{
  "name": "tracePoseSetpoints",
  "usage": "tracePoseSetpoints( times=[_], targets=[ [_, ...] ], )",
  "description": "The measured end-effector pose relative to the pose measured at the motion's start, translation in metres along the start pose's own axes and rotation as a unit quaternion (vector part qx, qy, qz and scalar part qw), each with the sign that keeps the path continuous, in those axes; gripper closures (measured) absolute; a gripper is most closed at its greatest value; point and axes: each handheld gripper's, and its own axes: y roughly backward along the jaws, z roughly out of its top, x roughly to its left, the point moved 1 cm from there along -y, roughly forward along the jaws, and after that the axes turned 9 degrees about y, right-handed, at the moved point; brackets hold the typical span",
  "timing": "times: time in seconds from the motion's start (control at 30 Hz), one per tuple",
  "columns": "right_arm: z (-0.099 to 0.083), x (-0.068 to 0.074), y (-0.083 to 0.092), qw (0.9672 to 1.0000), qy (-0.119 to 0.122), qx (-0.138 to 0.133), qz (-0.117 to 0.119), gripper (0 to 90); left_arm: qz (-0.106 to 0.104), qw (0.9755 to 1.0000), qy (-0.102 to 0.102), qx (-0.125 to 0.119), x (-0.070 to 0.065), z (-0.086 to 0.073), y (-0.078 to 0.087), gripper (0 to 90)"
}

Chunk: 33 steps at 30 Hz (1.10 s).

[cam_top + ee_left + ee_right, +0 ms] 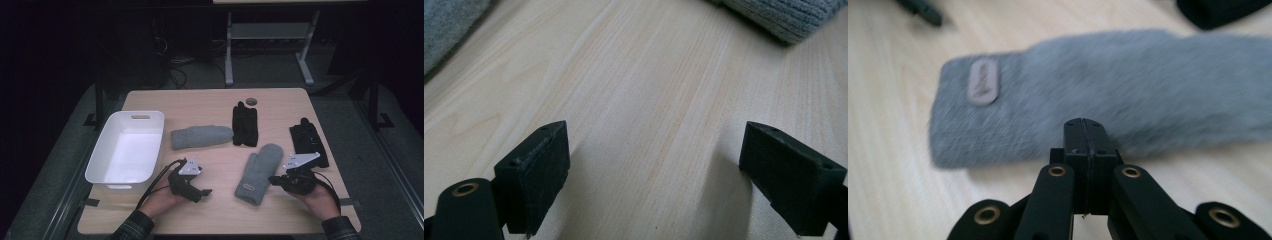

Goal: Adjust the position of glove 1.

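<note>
A: What's the setting?

B: A dim room with a dark floor and cables and a grey frame behind; in front, a pale wooden table [210, 107]. At its nine o'clock side stands a white tub [150, 120].

A: And on the table itself?

B: Near the centre lies a grey mitten [201, 136] on its side, with a black glove [245, 125] just beside it toward three o'clock. A second black glove [307, 142] lies at the three o'clock edge. Another grey mitten [259, 173], the one with a small tag [983, 81], lies toward five o'clock from the centre, cuff nearest the person.

A: The left tongs?

B: The left tongs [202, 192] sit at about seven o'clock, low over bare wood, jaws spread wide with nothing between them.

A: And the right?

B: The right tongs [272, 180] are at five o'clock, tips at the tagged mitten's edge. In the right gripper view the jaws are pressed flat together, gripping nothing, with the mitten lying just beyond them.
</note>
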Motion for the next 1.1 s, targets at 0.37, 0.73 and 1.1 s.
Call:
tracePoseSetpoints(
  times=[0.37,0.73,1.1],
  targets=[
    [0.011,0.022,-0.022,0.9982,0.034,0.011,0.049,90.0,0.001,1.0000,-0.001,0.001,0.000,0.000,0.000,11.9],
    [0.038,0.034,-0.048,0.9955,0.061,0.010,0.072,90.0,0.001,1.0000,-0.001,0.001,0.000,0.000,0.000,11.9],
    [0.029,0.027,-0.030,0.9977,0.051,-0.017,0.042,75.3,0.001,1.0000,-0.001,0.001,0.000,0.000,0.000,11.9]
  ],
)
